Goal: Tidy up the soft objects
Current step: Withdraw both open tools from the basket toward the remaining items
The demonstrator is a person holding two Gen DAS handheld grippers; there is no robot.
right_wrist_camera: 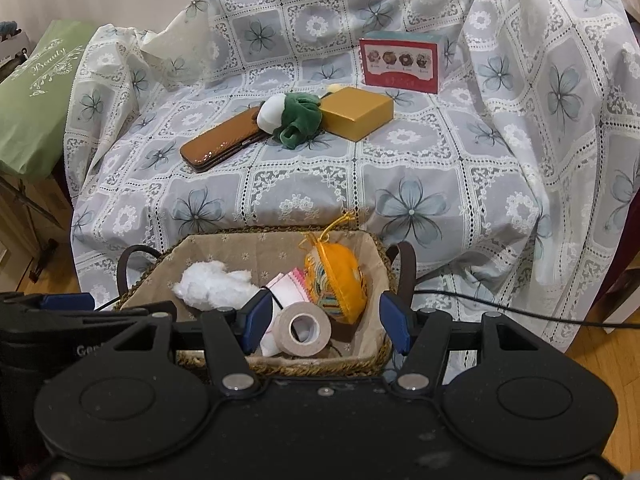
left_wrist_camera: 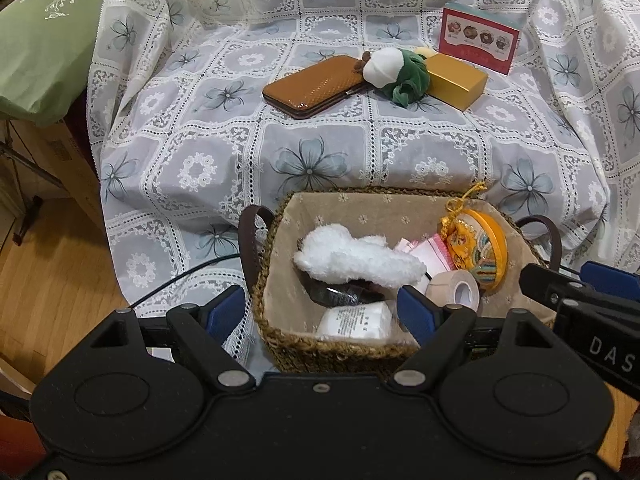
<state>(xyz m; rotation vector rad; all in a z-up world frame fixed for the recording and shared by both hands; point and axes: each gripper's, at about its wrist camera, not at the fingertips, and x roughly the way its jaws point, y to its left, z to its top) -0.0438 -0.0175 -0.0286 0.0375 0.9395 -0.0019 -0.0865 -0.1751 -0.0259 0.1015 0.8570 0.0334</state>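
Baskets of this woven type (left_wrist_camera: 276,320) serve as the collection point; it sits at lower centre of both views, against the front edge of the draped seat.

Left to right in the left wrist view:

1. Green cushion (left_wrist_camera: 44,40), upper left, off the cloth. Not part of the work area.
2. Left gripper (left_wrist_camera: 320,314), bottom centre. Jaws released, nothing between them; one finger stands outside the basket's left wall, the other over its interior.
3. Brown case (left_wrist_camera: 316,86), centre, lying flat on the lace cloth (left_wrist_camera: 200,140).
4. Green and white plush (left_wrist_camera: 394,70), wedged between the case and the gold box (left_wrist_camera: 456,80), touching both. Judged the next soft item to collect.
5. Red card box (left_wrist_camera: 478,38), upright behind the group.
6. Right gripper (right_wrist_camera: 322,322), lower right corner here, lower centre in its own view. Jaws parted and empty, poised above the tape roll (right_wrist_camera: 304,328).

Basket contents: white fluffy toy (left_wrist_camera: 356,258) at left, tape roll and orange embroidered pouch (left_wrist_camera: 476,248) at right. Soft items already lie inside, which suggests sorting is partly done.

Clearance: open cloth lies between basket and plush, giving a free approach. The basket's two handles (left_wrist_camera: 250,240) rise at its sides; a cable (right_wrist_camera: 520,312) trails at lower right of the right wrist view. Hard items flank the plush closely, so a lift from above is advisable.
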